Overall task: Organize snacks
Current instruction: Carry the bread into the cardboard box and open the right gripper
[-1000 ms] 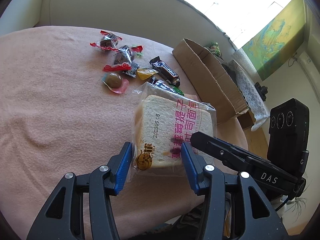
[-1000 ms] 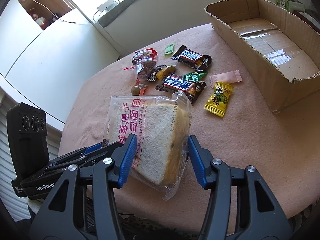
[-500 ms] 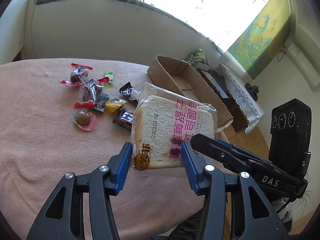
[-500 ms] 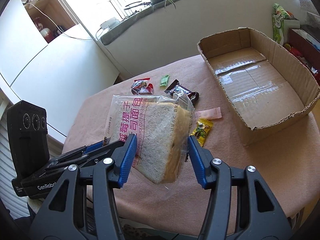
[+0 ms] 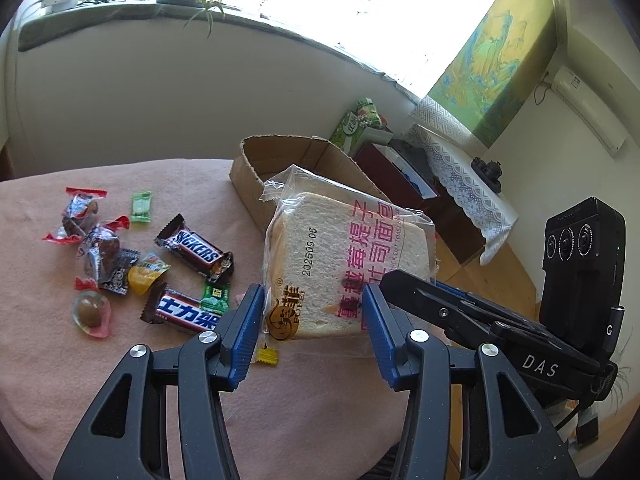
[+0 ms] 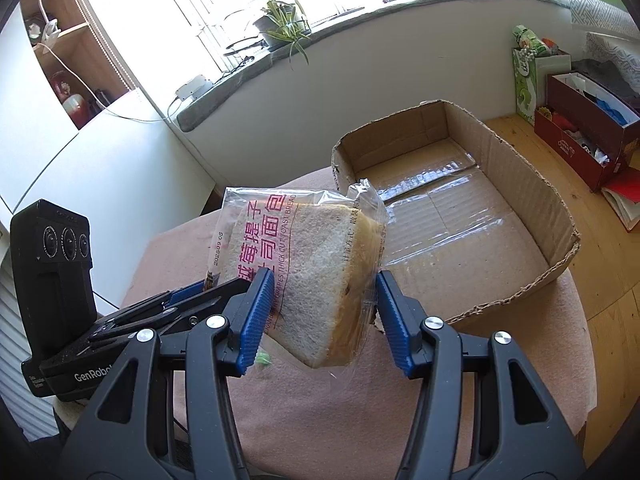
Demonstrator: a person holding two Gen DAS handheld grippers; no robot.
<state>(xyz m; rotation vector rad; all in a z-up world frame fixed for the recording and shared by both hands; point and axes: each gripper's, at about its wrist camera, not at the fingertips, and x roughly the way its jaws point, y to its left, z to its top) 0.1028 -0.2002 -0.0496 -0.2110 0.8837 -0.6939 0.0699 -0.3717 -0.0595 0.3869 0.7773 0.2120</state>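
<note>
I hold the bagged bread slice (image 5: 344,264) in the air with both tools. My left tool (image 5: 312,320) is clamped on the near end of the bag, one blue pad on each side. My right tool (image 6: 320,312) grips the same bag (image 6: 304,276) from the other side, its pads pressing the slice's two faces.

Taking the cardboard box (image 6: 460,216) as the landmark: the bread hangs just in front of the box's near short wall, above the pink-covered counter (image 5: 48,360), clear of the cloth. The box stands open with its taped bottom bare.

In the left wrist view, the loose snacks lie on the counter to the left of the box (image 5: 280,156). A Snickers bar (image 5: 195,249) is nearest to it, and a second bar with a blue label (image 5: 182,314) lies nearer to me. A small green sweet (image 5: 216,298) sits between the two bars. Farther left are a yellow jelly (image 5: 146,278), a round brown candy in clear wrap (image 5: 91,314), two red-ended wrapped sweets (image 5: 80,216) and a pale green packet (image 5: 141,207).
</note>
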